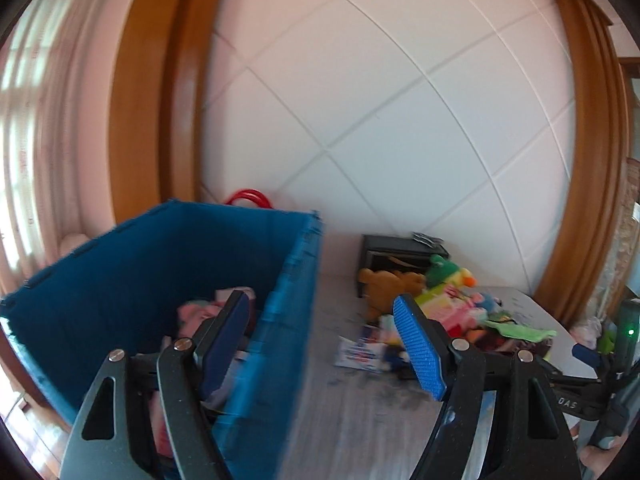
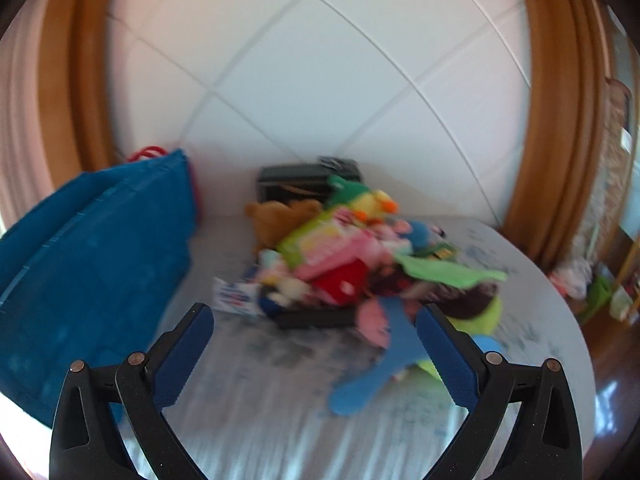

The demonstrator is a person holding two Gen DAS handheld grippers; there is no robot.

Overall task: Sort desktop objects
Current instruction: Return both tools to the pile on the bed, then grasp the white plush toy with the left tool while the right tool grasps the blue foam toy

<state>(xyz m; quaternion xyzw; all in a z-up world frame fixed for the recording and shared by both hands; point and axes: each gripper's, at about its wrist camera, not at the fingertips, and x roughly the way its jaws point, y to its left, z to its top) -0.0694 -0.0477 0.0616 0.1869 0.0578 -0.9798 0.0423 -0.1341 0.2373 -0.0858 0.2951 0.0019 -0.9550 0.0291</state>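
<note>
Blue bin [image 1: 168, 280] stands lower left, pink items inside visible only in the left view. Toy pile [image 2: 360, 264] lies centre table [image 2: 280, 400], colourful, blurred. Left gripper [image 1: 324, 344] and right gripper [image 2: 316, 356] gape wide, empty.

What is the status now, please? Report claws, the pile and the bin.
Both claws open and empty: left claw, right claw. Toy pile unsorted on table. Blue bin at left, some items inside. No obstruction seen.
</note>
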